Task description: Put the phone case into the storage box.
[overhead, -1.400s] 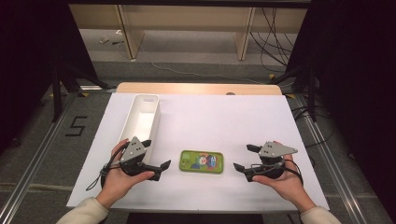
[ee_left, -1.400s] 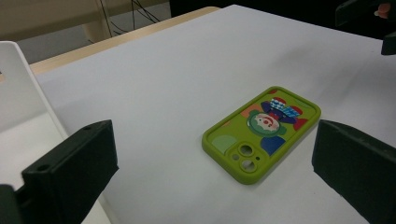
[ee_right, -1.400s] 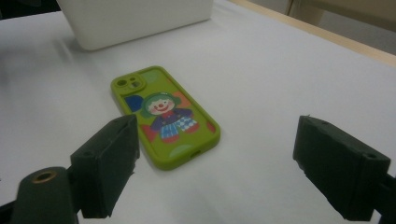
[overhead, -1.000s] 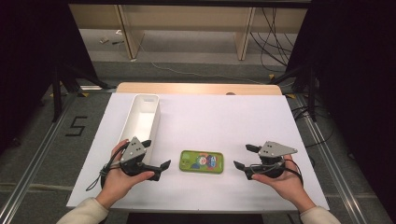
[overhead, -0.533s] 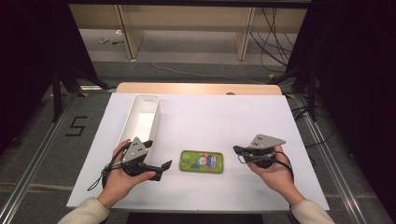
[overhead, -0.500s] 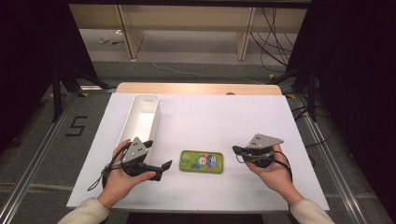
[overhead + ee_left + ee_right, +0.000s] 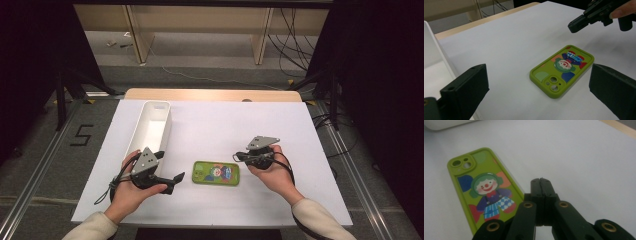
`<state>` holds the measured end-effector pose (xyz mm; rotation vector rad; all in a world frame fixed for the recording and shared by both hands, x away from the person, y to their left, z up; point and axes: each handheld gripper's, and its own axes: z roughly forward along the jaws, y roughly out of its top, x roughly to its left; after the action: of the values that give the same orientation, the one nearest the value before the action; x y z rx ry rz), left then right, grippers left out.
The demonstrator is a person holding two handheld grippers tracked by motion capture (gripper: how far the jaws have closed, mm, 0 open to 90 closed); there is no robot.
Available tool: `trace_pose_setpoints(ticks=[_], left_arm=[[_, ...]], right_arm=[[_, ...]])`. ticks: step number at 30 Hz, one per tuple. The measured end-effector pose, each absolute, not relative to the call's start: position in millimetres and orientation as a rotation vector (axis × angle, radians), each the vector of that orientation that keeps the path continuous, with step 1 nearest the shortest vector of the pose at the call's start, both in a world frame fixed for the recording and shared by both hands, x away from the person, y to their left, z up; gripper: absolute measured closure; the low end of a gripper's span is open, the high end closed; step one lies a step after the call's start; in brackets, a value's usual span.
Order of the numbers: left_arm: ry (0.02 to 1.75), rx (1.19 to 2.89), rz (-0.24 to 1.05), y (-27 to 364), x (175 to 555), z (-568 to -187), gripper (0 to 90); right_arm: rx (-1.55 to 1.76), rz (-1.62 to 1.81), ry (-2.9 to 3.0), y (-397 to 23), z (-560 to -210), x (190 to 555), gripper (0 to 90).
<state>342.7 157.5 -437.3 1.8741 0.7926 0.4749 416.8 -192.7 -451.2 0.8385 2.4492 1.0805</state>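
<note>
Lying flat on the white table top [image 7: 260,125], between the two hands: one phone case [image 7: 216,173], lime green, rounded corners, raised rim. Printed picture on its back: a clown with a green wig, white face, red nose and blue checked trousers, set among coloured blobs of orange, blue and red. Camera cut-out with two round lens holes and a smaller hole at one end, next to a pale green patch. In the high view that end points toward the left gripper.

Left gripper [image 7: 175,180]: held low just left of the case, jaws set wide apart with nothing between them; the case shows in the gap in its own view without touching either jaw.

Right gripper [image 7: 238,157]: held just above and beside the case's right end, jaws pressed together on nothing, having just been closing. In its own view the joined tips [image 7: 541,185] hang over the bare table just off the case's long edge; whether they touch the surface cannot be told.

White tray [image 7: 150,131]: long, narrow, open-topped, at the left of the table, well apart from the case. Its inside is hard to read in the high view.

Cut off or obscured: the case's lower corner in the right gripper view, hidden behind the black linkage; the tray in both gripper views, reduced to a white edge [image 7: 434,50]; forearms cropped at the bottom of the high view.
</note>
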Motion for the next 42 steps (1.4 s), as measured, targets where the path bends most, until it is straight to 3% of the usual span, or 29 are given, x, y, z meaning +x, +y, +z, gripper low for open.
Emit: trace_pose_setpoints(ticks=[15,42], left_arm=[[0.799,1.874,0.464,158,343,-439,2.1],[0.804,1.87,0.466,160,343,-438,3.2]], right_arm=[[0.866,0.977,2.545,-179,-469,439,90.0],[0.838,0.938,2.633,-181,-474,438,90.0]])
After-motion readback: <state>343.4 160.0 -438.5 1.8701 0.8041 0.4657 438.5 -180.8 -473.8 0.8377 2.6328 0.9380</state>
